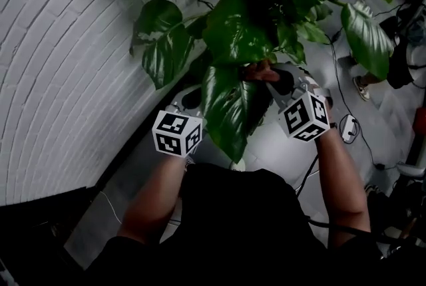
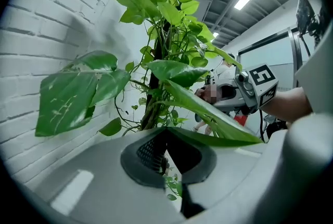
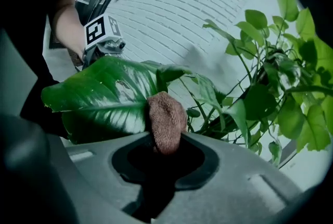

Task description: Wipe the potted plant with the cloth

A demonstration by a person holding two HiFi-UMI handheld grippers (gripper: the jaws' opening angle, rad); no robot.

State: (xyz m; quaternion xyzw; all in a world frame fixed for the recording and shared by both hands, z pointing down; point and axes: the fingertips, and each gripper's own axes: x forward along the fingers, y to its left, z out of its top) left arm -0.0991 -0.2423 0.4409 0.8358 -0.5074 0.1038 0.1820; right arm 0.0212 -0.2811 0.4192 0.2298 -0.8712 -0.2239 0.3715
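The potted plant (image 1: pixel 266 5) has big glossy green leaves and stands in a white pot (image 1: pixel 283 151) by the wall. One long leaf (image 1: pixel 226 108) hangs between my two grippers. My left gripper (image 2: pixel 166 137) is shut on that leaf's (image 2: pixel 208 116) edge and holds it out; in the head view it (image 1: pixel 194 104) is partly hidden behind the leaf. My right gripper (image 3: pixel 165 147) is shut on a brown cloth (image 3: pixel 165 120), and the cloth's tip presses against the leaf's (image 3: pixel 104 98) shiny face. From the head view the cloth (image 1: pixel 259 70) shows at the leaf's upper end.
A white brick wall (image 1: pixel 66 45) runs close on the left. Cables and a white plug block (image 1: pixel 347 125) lie on the grey floor right of the pot. A person's shoe (image 1: pixel 363 88) and dark equipment (image 1: pixel 406 45) are at the far right. Other leaves crowd around.
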